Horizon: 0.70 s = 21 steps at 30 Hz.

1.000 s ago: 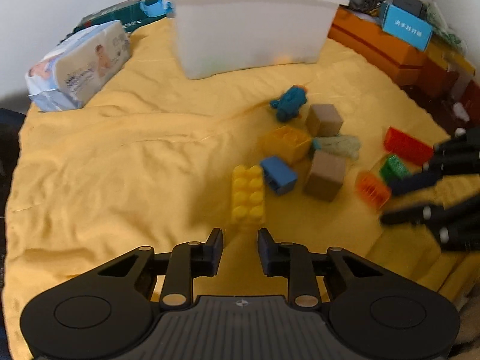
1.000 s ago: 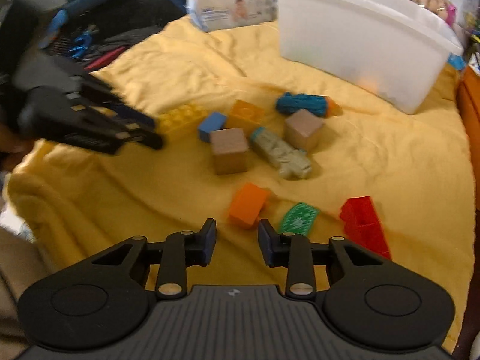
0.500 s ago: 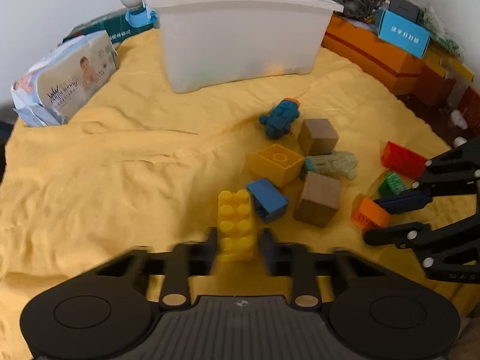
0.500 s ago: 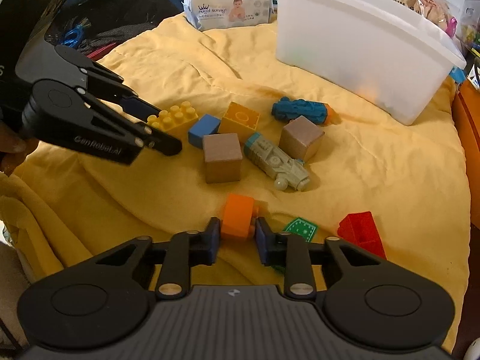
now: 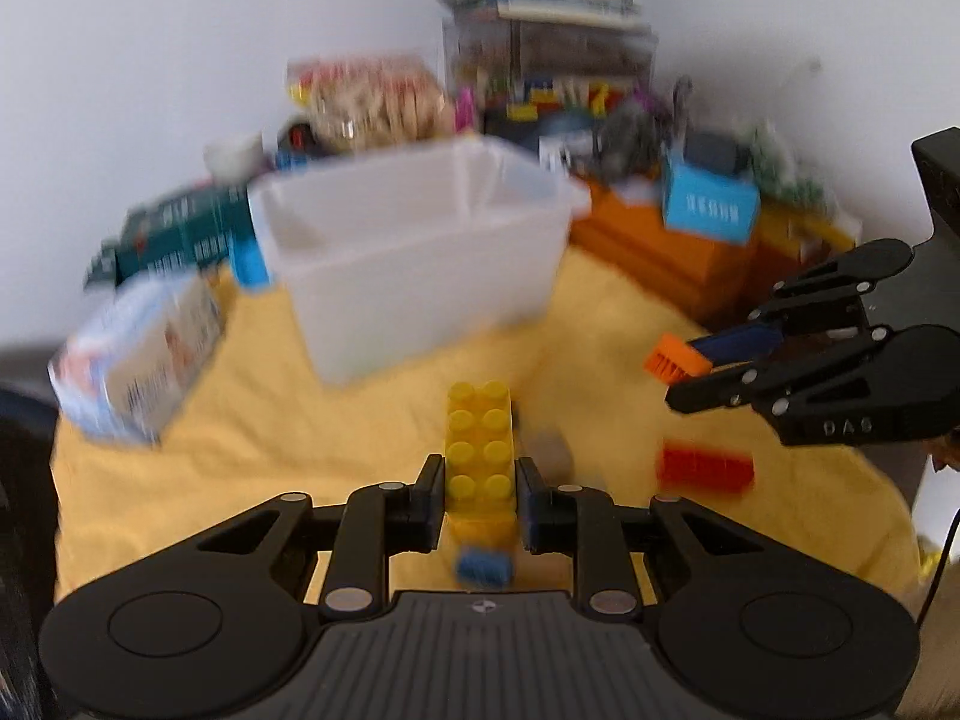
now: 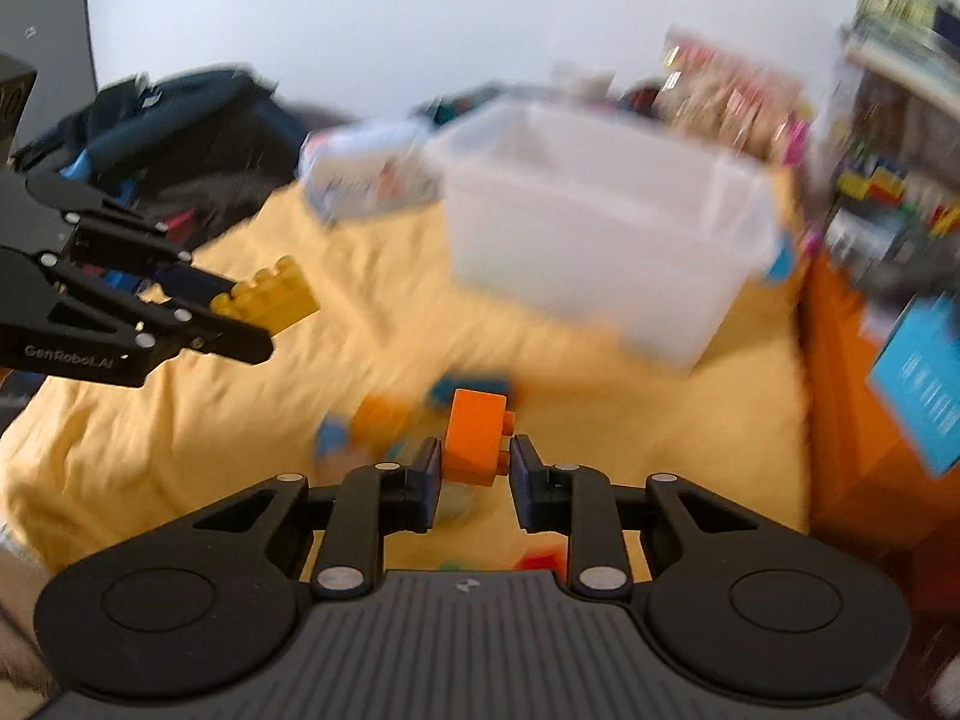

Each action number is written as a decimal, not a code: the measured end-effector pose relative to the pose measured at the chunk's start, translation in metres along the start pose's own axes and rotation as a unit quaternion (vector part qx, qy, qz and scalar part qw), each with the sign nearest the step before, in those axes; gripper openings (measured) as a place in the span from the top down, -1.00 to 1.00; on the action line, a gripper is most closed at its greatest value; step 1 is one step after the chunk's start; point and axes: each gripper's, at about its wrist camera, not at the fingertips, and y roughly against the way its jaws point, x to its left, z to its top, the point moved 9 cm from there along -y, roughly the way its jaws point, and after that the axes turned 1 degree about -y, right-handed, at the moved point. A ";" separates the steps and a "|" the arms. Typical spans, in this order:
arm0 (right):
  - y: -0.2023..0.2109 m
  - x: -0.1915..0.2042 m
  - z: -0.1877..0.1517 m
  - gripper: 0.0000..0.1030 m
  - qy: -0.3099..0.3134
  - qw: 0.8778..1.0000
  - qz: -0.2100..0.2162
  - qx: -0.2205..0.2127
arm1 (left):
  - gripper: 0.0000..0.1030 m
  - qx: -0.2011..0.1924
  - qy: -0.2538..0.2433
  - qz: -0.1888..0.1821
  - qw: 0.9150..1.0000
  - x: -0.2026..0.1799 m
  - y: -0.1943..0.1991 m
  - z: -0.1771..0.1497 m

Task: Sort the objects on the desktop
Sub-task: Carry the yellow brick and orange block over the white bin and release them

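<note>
My left gripper (image 5: 479, 489) is shut on a long yellow studded brick (image 5: 480, 450) and holds it above the yellow cloth (image 5: 270, 450). It also shows in the right wrist view (image 6: 270, 294). My right gripper (image 6: 474, 468) is shut on an orange brick (image 6: 474, 441), also lifted; it shows in the left wrist view (image 5: 675, 357). A white plastic bin (image 5: 408, 264) stands open ahead of both, also seen in the right wrist view (image 6: 600, 252). Both views are blurred.
A red brick (image 5: 705, 468), a blue brick (image 5: 483, 567) and other blurred toys (image 6: 372, 420) lie on the cloth. A pack of wipes (image 5: 138, 354) lies at the left. Orange boxes (image 5: 654, 258) and clutter line the right and back.
Both grippers have closed on their bricks and lifted them off the cloth. Both views now tilt up toward the white bin.
</note>
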 end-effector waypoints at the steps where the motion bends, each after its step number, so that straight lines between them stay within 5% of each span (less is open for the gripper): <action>1: 0.003 -0.007 0.011 0.47 0.004 1.000 -0.008 -0.012 | 0.47 -0.010 -0.005 0.005 1.000 0.004 0.000 0.012; 12: -0.021 -0.079 0.112 0.47 0.005 0.992 -0.070 -0.104 | 0.47 -0.092 -0.001 0.033 0.995 0.052 -0.044 0.135; 21: -0.095 -0.115 0.137 0.47 -0.025 0.994 -0.080 -0.068 | 0.47 -0.035 0.032 0.052 0.998 0.088 -0.137 0.140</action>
